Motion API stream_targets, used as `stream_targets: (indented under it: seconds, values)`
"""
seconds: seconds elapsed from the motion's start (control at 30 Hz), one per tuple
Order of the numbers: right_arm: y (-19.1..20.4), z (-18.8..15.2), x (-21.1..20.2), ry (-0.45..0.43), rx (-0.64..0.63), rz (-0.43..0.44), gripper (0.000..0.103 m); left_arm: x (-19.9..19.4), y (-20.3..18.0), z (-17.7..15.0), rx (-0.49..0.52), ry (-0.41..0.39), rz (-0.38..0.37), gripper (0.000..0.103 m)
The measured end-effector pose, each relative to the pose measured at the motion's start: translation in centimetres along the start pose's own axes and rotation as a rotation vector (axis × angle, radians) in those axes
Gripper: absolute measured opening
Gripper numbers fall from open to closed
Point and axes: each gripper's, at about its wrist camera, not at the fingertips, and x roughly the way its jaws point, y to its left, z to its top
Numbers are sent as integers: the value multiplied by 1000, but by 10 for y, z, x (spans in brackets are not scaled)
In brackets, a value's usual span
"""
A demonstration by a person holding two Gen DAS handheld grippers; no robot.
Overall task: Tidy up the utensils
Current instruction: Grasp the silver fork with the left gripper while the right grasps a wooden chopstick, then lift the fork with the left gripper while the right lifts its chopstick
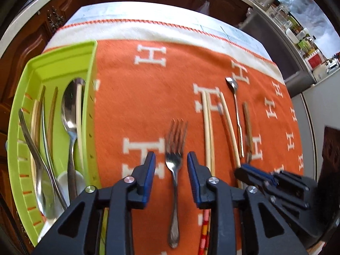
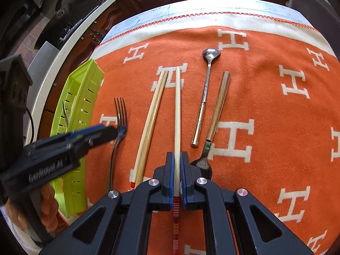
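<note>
Black grippers (image 1: pixel 171 159), blue pads (image 2: pixel 170 165) (silver screws)

Your left wrist camera sits just behind the left gripper (image 1: pixel 171 165) and looks steeply down and forward, close above the orange blanket (image 1: pixel 131 97). It takes in the green tray (image 1: pixel 91 68) at left and the fork (image 1: pixel 175 148) at centre.

Your right wrist camera sits behind the right gripper (image 2: pixel 177 170), tilted down likewise, equally close, stationed further right.

Both views share the fork, the chopsticks (image 2: pixel 148 125), the small spoon (image 2: pixel 207 78) and the tray. Each view catches the other gripper at its edge.
</note>
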Motion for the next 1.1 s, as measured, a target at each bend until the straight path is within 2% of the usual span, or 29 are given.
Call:
stream_targets:
  seconds: [0.3,0.6,1.1]
  values:
    - [-8,-5,-7,-8,9,31,5,19,-10,10,74,-36,55,29]
    - [-11,-11,-4,-15,9,41,5,23,-11,16,108,-78,33,29]
    - [-17,-16,-5,-29,6,62,5,30,-31,24,246,-51,15,27]
